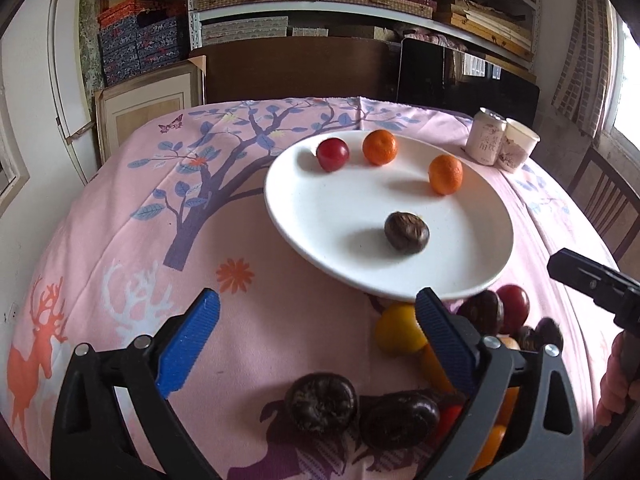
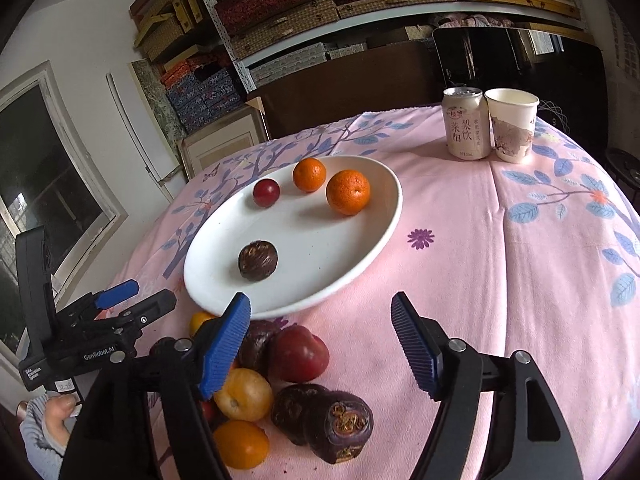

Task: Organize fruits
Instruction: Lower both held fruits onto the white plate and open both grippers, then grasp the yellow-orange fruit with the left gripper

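hidden: fruit pile [image 1: 472,344] partly behind tongs finger | cut off: person's hand [image 2: 48,428]

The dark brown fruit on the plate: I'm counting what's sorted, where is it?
In both views the dark brown fruit lies alone on the white plate, nearer the front rim than the red fruit and two oranges.

The plate [image 2: 360,248] sits on the surface [image 2: 480,280]. On it lie four fruits: a plum [image 2: 266,192] and two oranges [image 2: 309,175] [image 2: 347,192] toward the far rim, a dark fruit [image 2: 257,260] nearer the front. A pile of fruit [image 2: 280,380] lies on the surface just before the plate's near rim. A can [image 2: 467,123] and a cup [image 2: 513,124] stand side by side, touching, behind and right of the plate, the cup to the right. Shelves [image 2: 360,0] stand behind the surface.
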